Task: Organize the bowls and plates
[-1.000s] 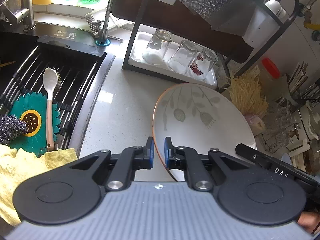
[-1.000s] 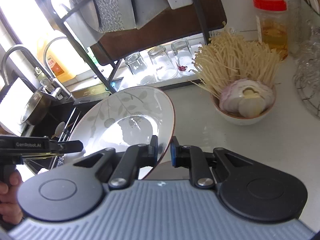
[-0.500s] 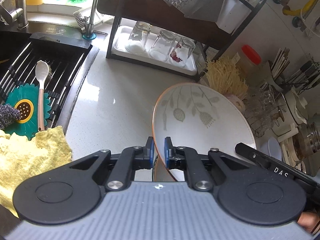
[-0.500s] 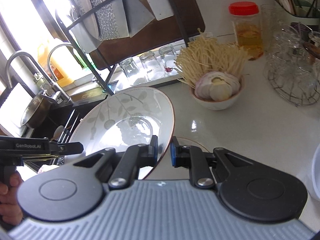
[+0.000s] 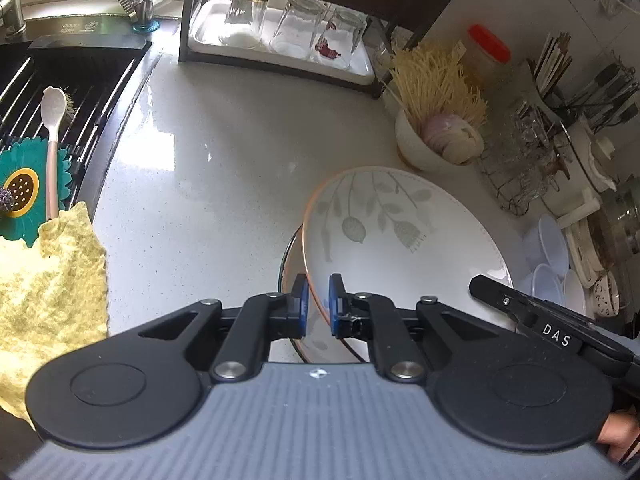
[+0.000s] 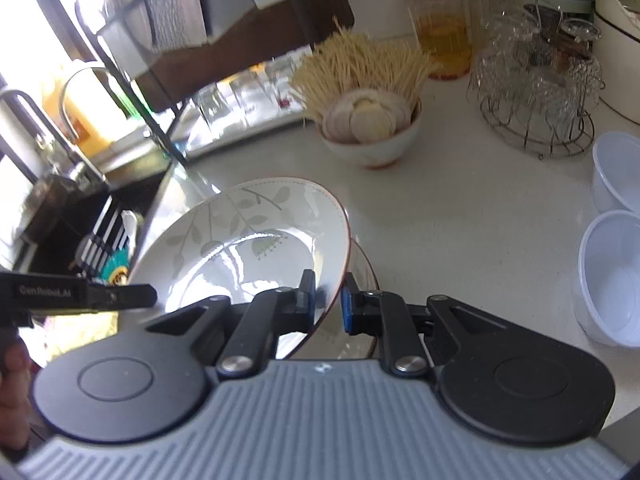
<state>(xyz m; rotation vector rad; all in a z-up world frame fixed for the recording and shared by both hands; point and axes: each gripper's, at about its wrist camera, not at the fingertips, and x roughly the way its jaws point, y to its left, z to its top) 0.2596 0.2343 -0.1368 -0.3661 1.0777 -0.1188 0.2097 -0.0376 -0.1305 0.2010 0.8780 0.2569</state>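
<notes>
A white plate with grey leaf print and a brown rim (image 5: 400,236) is held tilted between both grippers, just above a second plate (image 5: 290,256) lying on the counter. My left gripper (image 5: 318,304) is shut on the plate's left rim. My right gripper (image 6: 326,300) is shut on the same plate (image 6: 240,240) at its right rim. The lower plate's edge (image 6: 366,276) shows under it in the right wrist view. Small white bowls (image 6: 612,276) stand on the counter to the right.
A bowl of noodles and sliced food (image 5: 436,136) stands behind the plates. A rack with upturned glasses (image 5: 296,32) is at the back. The sink (image 5: 60,92) with a spoon and yellow cloth (image 5: 44,288) is left. A wire glass holder (image 6: 540,92) and red-lidded jar (image 6: 440,28) are right.
Both grippers have carried the plate back and down, away from the rack. A second plate on the counter now shows right under it.
</notes>
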